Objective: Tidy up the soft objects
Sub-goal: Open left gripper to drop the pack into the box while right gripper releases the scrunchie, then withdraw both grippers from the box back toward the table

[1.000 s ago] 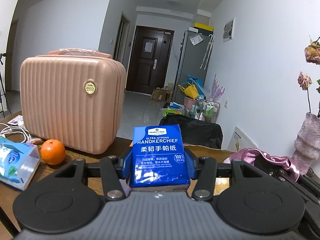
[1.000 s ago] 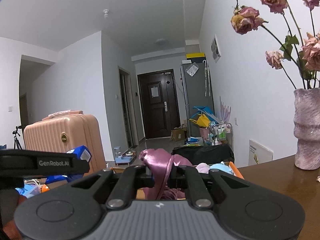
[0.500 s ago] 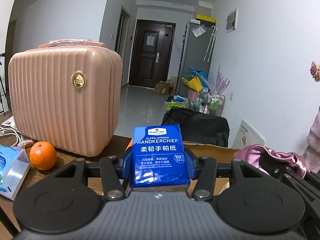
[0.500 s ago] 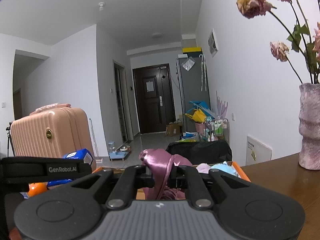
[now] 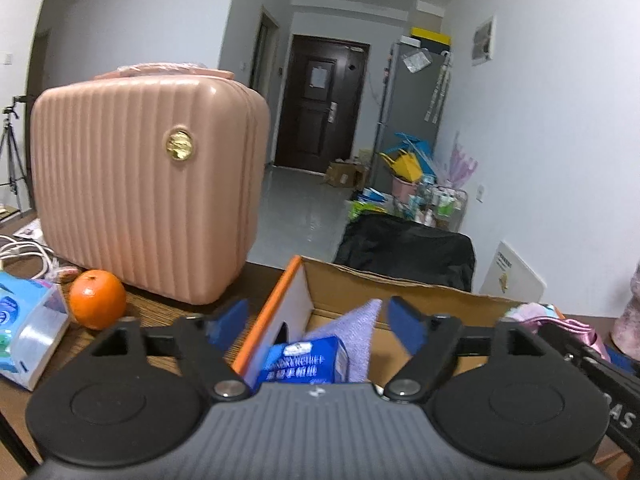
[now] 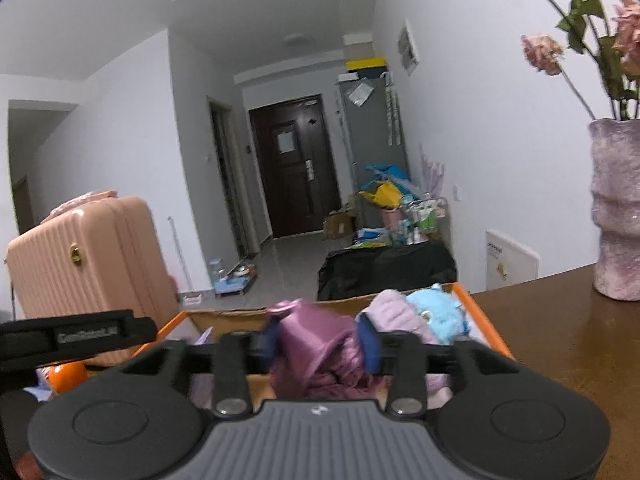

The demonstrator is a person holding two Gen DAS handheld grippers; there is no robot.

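**Now both loads sit in the box**

Inside the cardboard box [image 5: 404, 286], the blue handkerchief pack [image 5: 304, 362] lies half hidden below the left gripper [image 5: 318, 322], whose fingers have just spread clear. Beside it, blurred pink satin cloth [image 6: 316, 344] sits between the right gripper [image 6: 320, 344] fingers, just parted; contact unclear. Pink suitcase [image 5: 148, 192] crowds the box's left edge.

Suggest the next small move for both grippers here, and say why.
Probably lift both grippers clear of the cardboard box. The left gripper has just opened, its jaws stand apart, and the blue handkerchief pack lies in the box. The right gripper has just been opening around the pink satin cloth, which sags into the box.
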